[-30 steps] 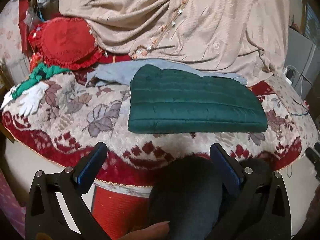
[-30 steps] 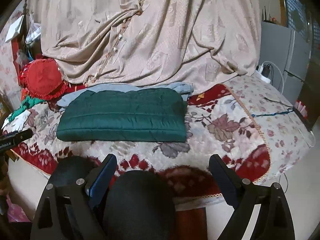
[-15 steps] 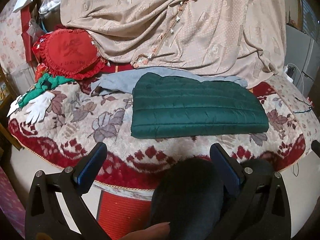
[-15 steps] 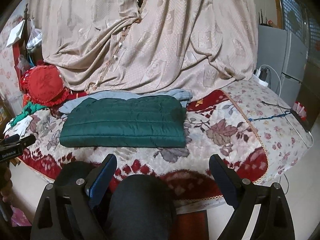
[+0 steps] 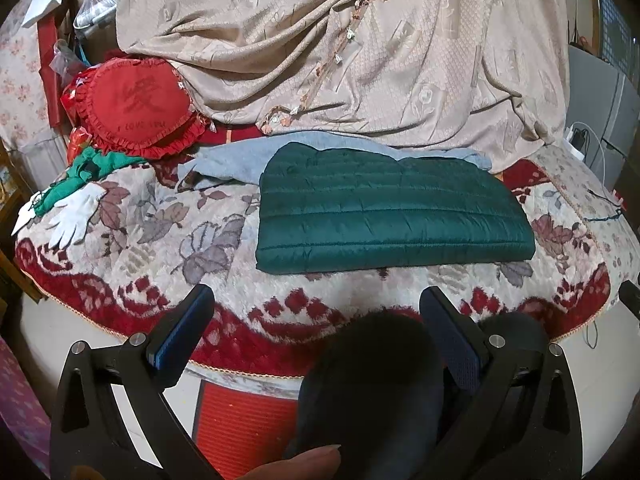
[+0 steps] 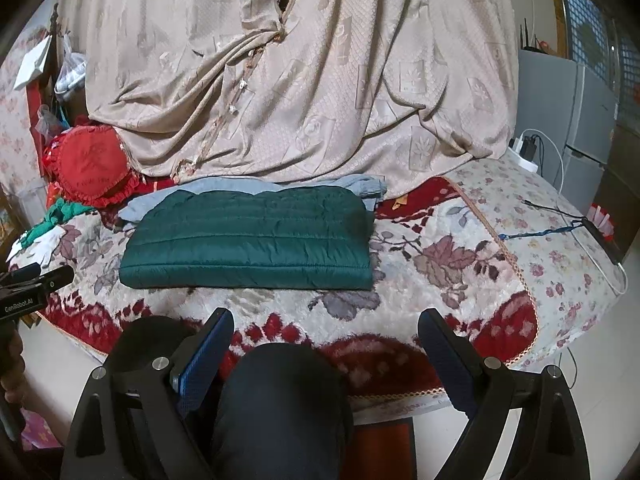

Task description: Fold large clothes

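Your green quilted jacket [image 6: 248, 238] lies folded flat on the bed [image 6: 440, 264], its back edge overlapping the grey garment [image 6: 360, 186]. Both the left hand-held gripper [image 5: 316, 320] and the right hand-held gripper [image 6: 324, 338] hang wide and empty short of the jacket, so the fold looks finished.

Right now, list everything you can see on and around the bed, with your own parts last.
quilted jacket: one, dark green, folded flat, mid-bed
grey garment: one, light grey, partly under the jacket's far edge
curtain: one, beige, draped behind
frilled cushion: one, red, far left
gloves: white, left edge, by green cloth
bedspread: one, cream and red floral
cable: dark, right side
left gripper: jaws open, empty
right gripper: jaws open, empty
knees: dark trousers, below the grippers
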A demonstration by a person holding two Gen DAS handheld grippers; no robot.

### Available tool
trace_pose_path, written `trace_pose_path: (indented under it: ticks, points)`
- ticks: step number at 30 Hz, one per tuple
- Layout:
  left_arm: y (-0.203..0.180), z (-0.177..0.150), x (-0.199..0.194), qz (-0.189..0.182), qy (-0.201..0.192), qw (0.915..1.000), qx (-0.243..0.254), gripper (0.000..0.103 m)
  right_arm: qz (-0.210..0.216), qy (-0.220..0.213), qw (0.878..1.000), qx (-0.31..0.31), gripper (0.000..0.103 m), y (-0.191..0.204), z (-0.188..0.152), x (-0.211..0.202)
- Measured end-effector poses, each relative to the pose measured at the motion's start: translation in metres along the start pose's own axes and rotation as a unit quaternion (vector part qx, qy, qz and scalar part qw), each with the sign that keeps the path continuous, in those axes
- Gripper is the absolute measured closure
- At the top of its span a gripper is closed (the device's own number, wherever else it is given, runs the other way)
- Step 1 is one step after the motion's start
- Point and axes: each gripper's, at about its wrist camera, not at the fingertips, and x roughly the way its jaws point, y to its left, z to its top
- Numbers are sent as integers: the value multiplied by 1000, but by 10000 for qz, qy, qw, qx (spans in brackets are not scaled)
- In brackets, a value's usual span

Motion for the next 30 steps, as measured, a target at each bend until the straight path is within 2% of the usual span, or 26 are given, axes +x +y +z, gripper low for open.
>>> trace_pose_path:
  ticks: [30]
  points:
    - [-1,-2,4,-18,25,10000,12,0,58,-10,9999,-91,11,7,4,1]
